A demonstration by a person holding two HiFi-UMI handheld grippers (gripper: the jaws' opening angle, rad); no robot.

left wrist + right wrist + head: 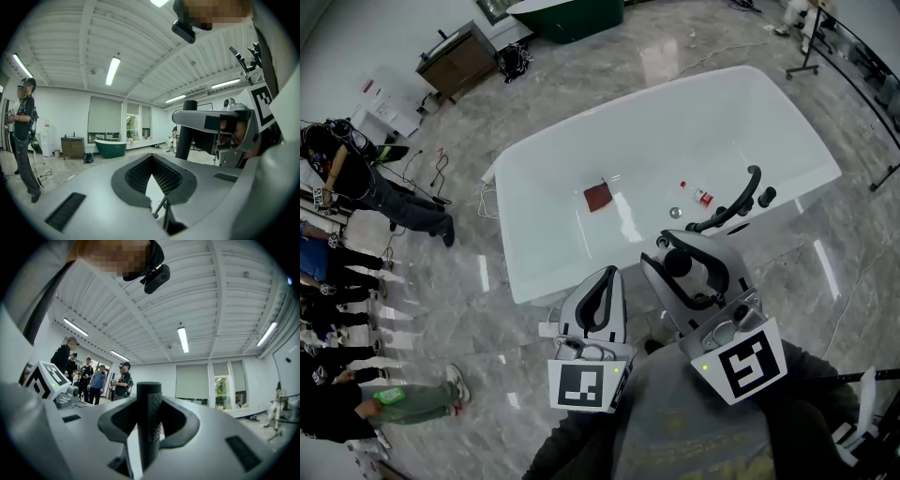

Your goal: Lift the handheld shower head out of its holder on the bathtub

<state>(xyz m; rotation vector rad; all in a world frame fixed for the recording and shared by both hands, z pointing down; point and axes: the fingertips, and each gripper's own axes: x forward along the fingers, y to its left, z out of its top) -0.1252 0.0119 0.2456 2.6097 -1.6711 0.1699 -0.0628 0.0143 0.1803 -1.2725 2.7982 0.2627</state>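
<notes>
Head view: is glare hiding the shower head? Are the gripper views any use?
Head view: sharp, bent at the edges; light glare streaks the floor and tub bottom, but the shower head reads clearly, black on white. Left and right gripper views: strong fisheye, tilted up at ceiling lights, shower head out of frame.

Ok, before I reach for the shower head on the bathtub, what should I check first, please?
1. Shower head resting on the bathtub rim: ok.
2. Right gripper close to it: not ok, held apart from it.
3. Right jaws apart for the handle: not ok, together.
4. Left gripper empty: ok, jaws together on nothing.
5. Path over the rim free: ok; red cloth and small bottle lie inside the bathtub.
</notes>
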